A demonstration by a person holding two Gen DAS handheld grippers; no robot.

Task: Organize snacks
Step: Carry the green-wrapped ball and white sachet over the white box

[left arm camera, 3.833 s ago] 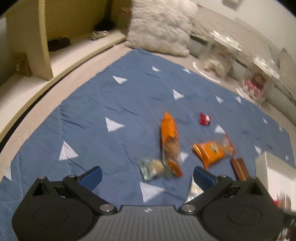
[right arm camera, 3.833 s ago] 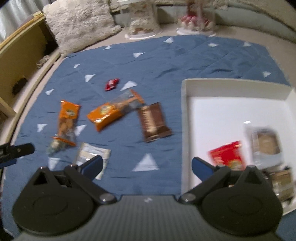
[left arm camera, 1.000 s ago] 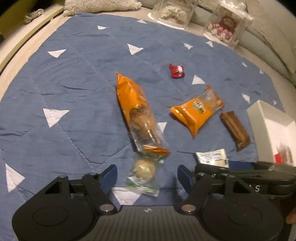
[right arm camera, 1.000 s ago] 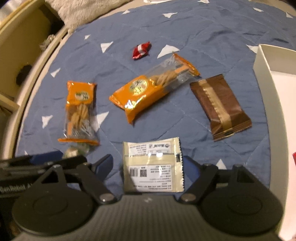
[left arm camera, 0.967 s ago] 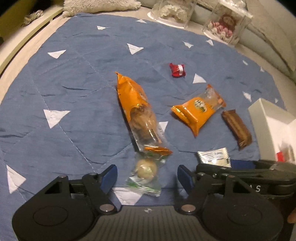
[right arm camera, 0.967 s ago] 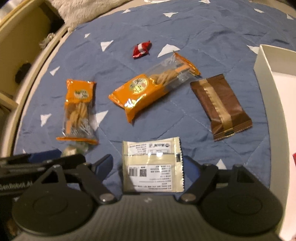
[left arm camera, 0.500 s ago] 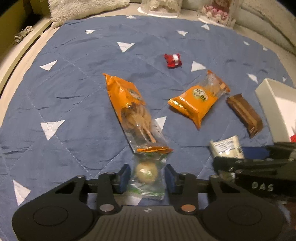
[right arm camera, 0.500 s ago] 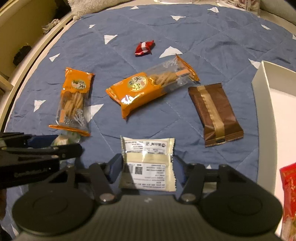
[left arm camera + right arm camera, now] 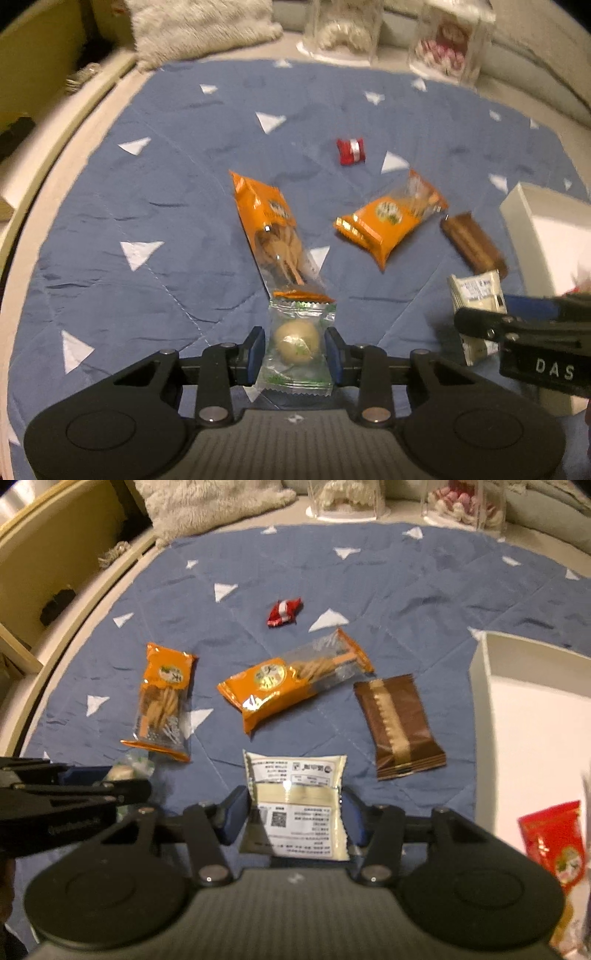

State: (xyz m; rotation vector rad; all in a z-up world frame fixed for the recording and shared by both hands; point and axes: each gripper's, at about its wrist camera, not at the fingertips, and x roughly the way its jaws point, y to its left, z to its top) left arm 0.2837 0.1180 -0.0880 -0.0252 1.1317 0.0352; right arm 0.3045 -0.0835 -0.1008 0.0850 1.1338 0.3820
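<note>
Both wrist cameras are looking steeply down from close above, facing the far cushions, sharing the blue mat (image 9: 155, 192) and its orange packets (image 9: 291, 683).

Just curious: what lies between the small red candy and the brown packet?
In the right wrist view, an orange biscuit pack lies between the red candy and brown packet.

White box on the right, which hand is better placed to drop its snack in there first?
Right. The right tool is shut on the white flat packet, and the white box lies just beside it. The left tool, gripping the green-wrapped round snack, sits farther from it.
</note>
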